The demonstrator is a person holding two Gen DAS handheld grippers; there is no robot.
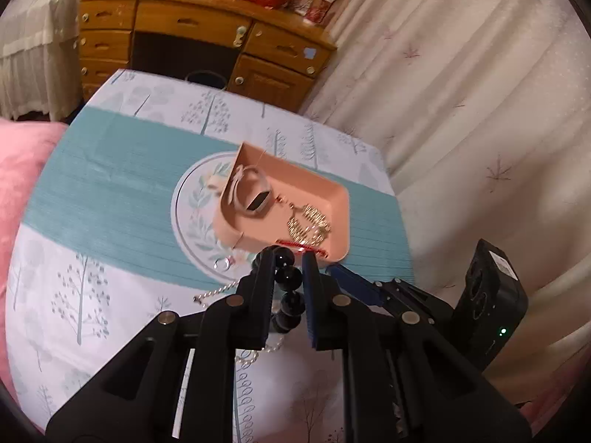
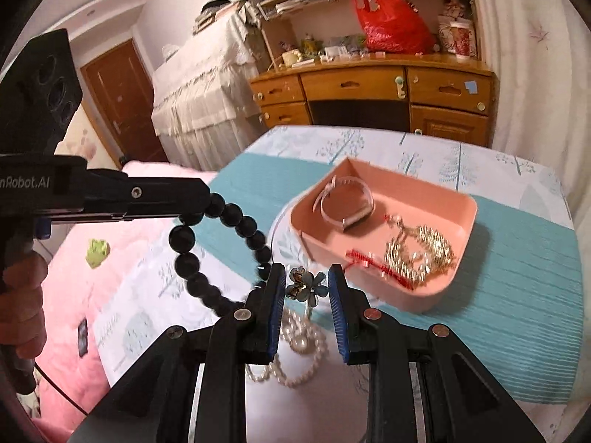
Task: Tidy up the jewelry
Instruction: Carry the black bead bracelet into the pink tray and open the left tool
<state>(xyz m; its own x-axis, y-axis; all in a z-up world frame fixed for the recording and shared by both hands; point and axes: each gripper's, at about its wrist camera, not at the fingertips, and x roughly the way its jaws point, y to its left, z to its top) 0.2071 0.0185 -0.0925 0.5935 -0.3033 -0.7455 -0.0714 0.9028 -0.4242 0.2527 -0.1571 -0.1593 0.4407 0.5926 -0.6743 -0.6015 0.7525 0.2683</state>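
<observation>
My left gripper [image 1: 289, 258] is shut on a black bead bracelet [image 1: 289, 277] and holds it above the table, just short of the pink tray [image 1: 340, 203]. In the right wrist view the left gripper [image 2: 192, 214] comes in from the left with the bracelet [image 2: 218, 254] hanging from it. The tray [image 2: 454, 199] holds a pink watch [image 2: 343, 203], a gold chain necklace [image 2: 421, 254] and a red string bracelet [image 2: 373, 262]. My right gripper [image 2: 306, 284] is open above a flower hair clip [image 2: 306, 282] and a pearl necklace [image 2: 299, 350].
The table has a teal and white tree-print cloth [image 1: 110, 170]. A silver chain [image 1: 218, 291] and a small ring [image 1: 223, 264] lie on it near the tray. A wooden desk [image 2: 369, 96] stands behind, curtains on the right, a pink bed [image 2: 110, 277] on the left.
</observation>
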